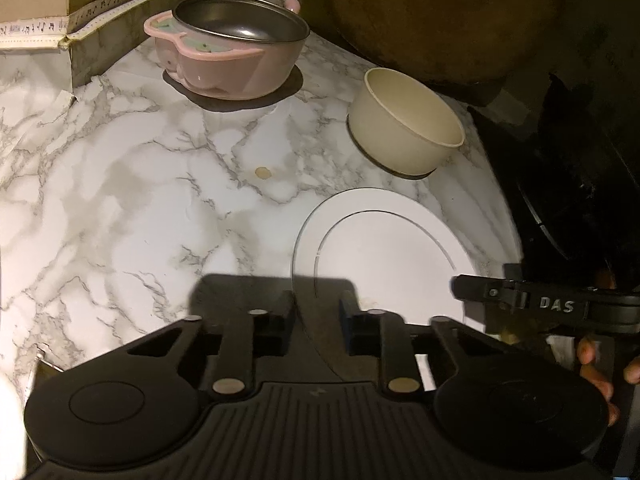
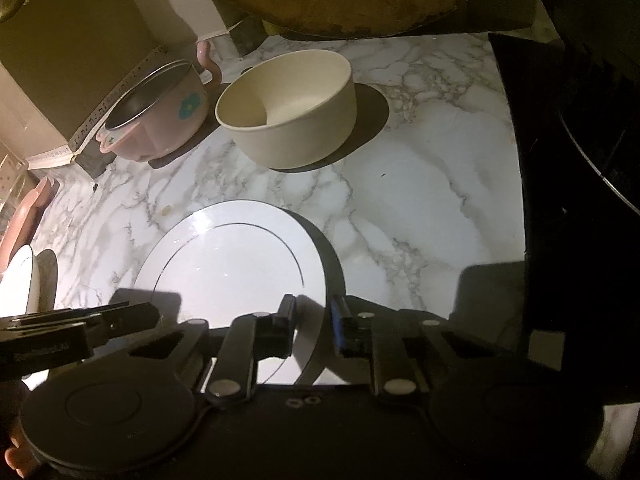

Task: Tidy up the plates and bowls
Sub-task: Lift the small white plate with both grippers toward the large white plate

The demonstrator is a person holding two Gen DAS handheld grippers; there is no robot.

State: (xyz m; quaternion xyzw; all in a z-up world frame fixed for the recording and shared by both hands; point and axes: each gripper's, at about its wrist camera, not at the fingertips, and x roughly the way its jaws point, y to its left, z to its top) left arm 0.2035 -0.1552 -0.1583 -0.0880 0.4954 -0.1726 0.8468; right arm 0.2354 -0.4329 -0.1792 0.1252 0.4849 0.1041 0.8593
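A white plate (image 1: 384, 248) with a thin ring line lies on the marble counter (image 1: 120, 184). My left gripper (image 1: 316, 316) straddles its left rim, jaws slightly apart on either side of the edge. My right gripper (image 2: 314, 320) straddles the plate's (image 2: 232, 264) right rim the same way, with a small gap. A cream bowl (image 1: 404, 124) (image 2: 288, 108) stands beyond the plate. A pink pot (image 1: 228, 60) (image 2: 160, 112) with a dark metal inner bowl stands farther back.
A cardboard box (image 1: 36, 0) with patterned tape stands at the back left. A large round wooden board (image 1: 436, 12) leans at the back. A black stovetop (image 2: 580, 160) borders the counter on the right. Another white plate (image 2: 20, 280) and a pink dish (image 2: 28, 212) sit far left.
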